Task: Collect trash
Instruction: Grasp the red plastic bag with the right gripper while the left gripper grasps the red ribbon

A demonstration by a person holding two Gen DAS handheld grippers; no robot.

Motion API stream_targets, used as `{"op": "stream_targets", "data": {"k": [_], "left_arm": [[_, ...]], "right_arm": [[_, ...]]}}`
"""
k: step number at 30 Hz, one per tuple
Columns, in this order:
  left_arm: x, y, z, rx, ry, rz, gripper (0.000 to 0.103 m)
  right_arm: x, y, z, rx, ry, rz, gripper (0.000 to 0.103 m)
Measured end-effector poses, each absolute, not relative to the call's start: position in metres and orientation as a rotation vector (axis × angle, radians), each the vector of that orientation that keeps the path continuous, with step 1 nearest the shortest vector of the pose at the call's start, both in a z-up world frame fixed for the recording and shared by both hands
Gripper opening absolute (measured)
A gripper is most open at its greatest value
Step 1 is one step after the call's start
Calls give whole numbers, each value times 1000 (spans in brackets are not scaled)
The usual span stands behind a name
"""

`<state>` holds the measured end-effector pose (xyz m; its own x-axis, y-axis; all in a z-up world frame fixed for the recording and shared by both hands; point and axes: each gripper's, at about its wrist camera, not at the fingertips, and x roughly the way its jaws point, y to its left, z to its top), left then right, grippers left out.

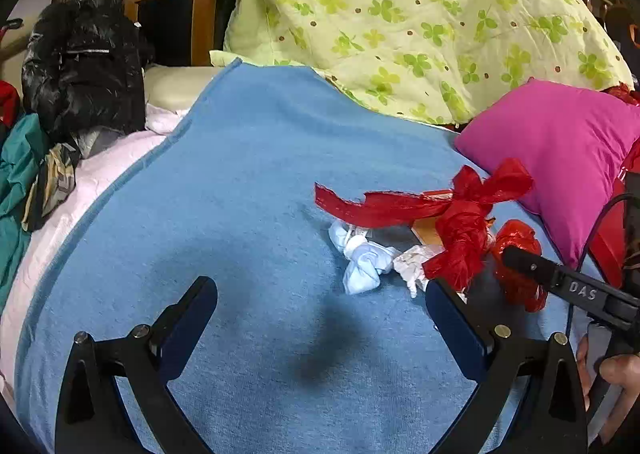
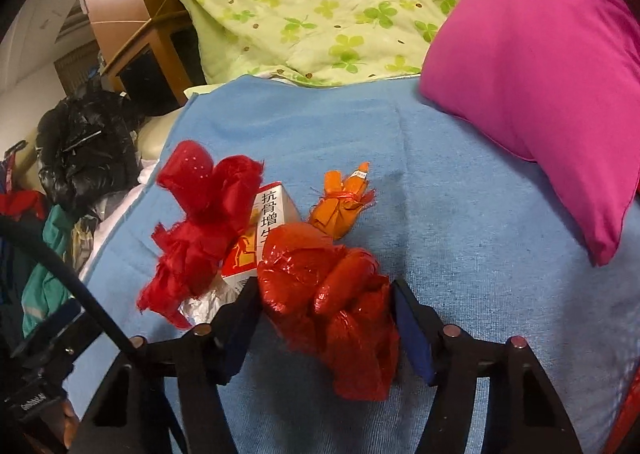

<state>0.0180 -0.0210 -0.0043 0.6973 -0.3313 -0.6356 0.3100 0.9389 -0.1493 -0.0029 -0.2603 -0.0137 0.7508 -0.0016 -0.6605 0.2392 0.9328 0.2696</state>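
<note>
A pile of trash lies on a blue towel [image 1: 240, 173] on the bed. My right gripper [image 2: 324, 290] is shut on a crumpled shiny red plastic bag [image 2: 332, 302], which also shows in the left wrist view [image 1: 516, 262]. Beside it lie a knotted red plastic bag [image 2: 204, 213], a small white and orange medicine box [image 2: 260, 238] and an orange wrapper [image 2: 340, 205]. In the left wrist view the knotted red bag [image 1: 452, 221] lies over white crumpled tissues [image 1: 368, 258]. My left gripper [image 1: 320, 290] is open and empty, just left of the pile.
A magenta pillow [image 1: 560, 145] lies to the right, also in the right wrist view [image 2: 540, 65]. A green clover-print quilt [image 1: 400, 13] is heaped behind. A black plastic bag [image 1: 80, 61] and clothes sit at the left edge. A wooden cabinet [image 1: 172, 13] stands behind.
</note>
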Motion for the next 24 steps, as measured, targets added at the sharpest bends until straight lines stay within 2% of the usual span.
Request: {"op": "stream_targets", "data": {"k": [11, 12, 13, 15, 19, 21, 24], "left_arm": [[20, -78, 14, 63, 713, -447, 103], [23, -82, 13, 62, 719, -456, 100], [28, -87, 12, 63, 733, -460, 97], [40, -98, 8, 60, 772, -477, 79], [62, -105, 1, -34, 840, -516, 66], [66, -109, -2, -63, 858, -536, 46], [68, -112, -3, -111, 889, -579, 34]], "right_arm": [[-52, -286, 15, 471, 623, -155, 66], [-55, -287, 16, 463, 618, -162, 67], [-58, -287, 17, 456, 615, -169, 66], [-63, -287, 19, 448, 609, -180, 66], [-71, -289, 23, 439, 600, -184, 66], [-72, -289, 23, 434, 600, -184, 66], [-74, -286, 24, 418, 597, -188, 66]]}}
